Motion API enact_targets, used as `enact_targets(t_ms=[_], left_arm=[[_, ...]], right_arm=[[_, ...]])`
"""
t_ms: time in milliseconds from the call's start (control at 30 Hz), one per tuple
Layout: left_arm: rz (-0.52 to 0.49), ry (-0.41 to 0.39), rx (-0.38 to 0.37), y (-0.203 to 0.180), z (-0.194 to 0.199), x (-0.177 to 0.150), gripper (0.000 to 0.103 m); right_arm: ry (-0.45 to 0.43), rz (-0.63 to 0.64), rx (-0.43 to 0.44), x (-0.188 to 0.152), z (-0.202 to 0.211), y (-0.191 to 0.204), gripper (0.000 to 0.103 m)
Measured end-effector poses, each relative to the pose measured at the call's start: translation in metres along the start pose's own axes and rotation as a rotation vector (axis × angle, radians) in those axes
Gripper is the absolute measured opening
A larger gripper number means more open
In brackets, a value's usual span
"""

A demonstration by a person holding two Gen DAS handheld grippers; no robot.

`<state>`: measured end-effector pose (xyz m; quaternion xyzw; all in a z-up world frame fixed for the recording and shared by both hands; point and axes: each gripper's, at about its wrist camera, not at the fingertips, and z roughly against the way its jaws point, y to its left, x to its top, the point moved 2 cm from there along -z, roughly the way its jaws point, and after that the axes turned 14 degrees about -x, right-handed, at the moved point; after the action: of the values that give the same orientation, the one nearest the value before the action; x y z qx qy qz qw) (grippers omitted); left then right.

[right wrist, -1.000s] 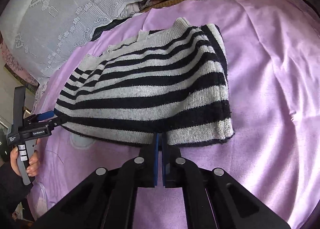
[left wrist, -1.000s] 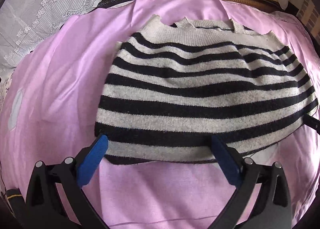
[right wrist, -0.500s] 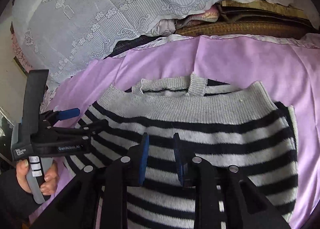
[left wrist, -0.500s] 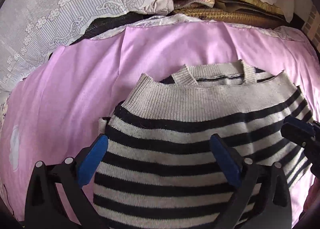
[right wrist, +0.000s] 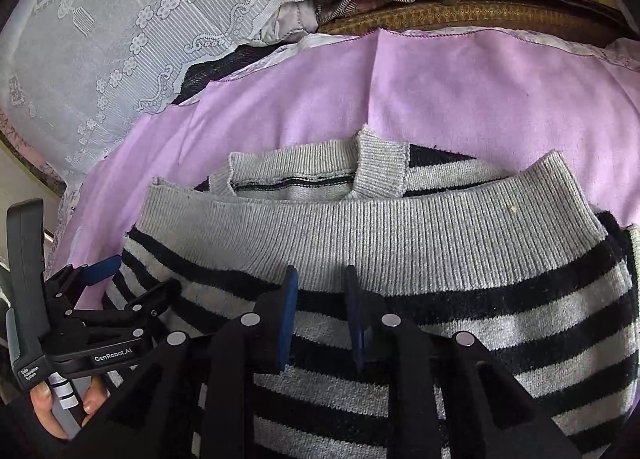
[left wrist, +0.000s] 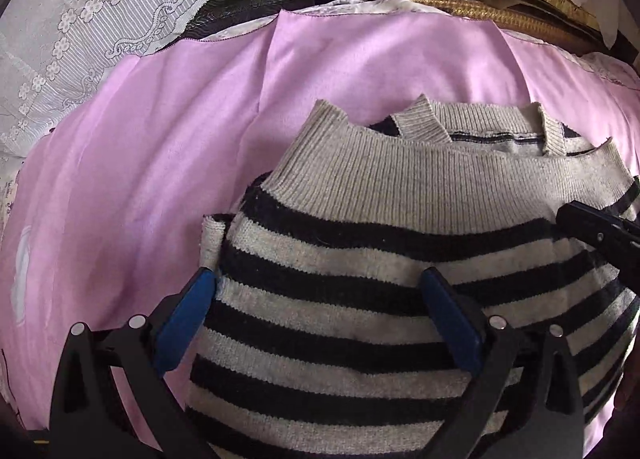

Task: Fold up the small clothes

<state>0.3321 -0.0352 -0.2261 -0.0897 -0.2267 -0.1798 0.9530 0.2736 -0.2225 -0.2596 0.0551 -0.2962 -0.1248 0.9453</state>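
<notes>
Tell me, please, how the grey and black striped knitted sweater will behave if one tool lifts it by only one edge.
The grey and black striped knitted sweater will probably be floppy: it already lies folded over itself on the smooth purple cloth. Lifted by one edge, the fold would likely open and hang. The thick knit looks rough, so it should hardly slip from the pads.

A pink sheet (left wrist: 360, 71) covers the bed, creased in soft folds. Directly on it lies 1 gray-and-black striped sweater (right wrist: 440, 227), folded over so its ribbed hem sits just short of the collar. White lace fabric (right wrist: 132, 19) borders the sheet's far-left edge.
</notes>
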Motion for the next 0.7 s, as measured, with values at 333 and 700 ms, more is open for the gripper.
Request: enact_targets(t_ms=[333, 700], left_arm=[[0.009, -0.012, 0.003, -0.002, 0.03, -0.023, 0.099], [0.006, 0.0, 0.014, -0.005, 0.037, -0.046, 0.099]], right_arm=[[-0.111, 0.077, -0.015, -0.036, 0.066, 0.014, 0.029], [-0.047, 0.156, -0.06, -0.111, 0.085, 0.01, 0.036]])
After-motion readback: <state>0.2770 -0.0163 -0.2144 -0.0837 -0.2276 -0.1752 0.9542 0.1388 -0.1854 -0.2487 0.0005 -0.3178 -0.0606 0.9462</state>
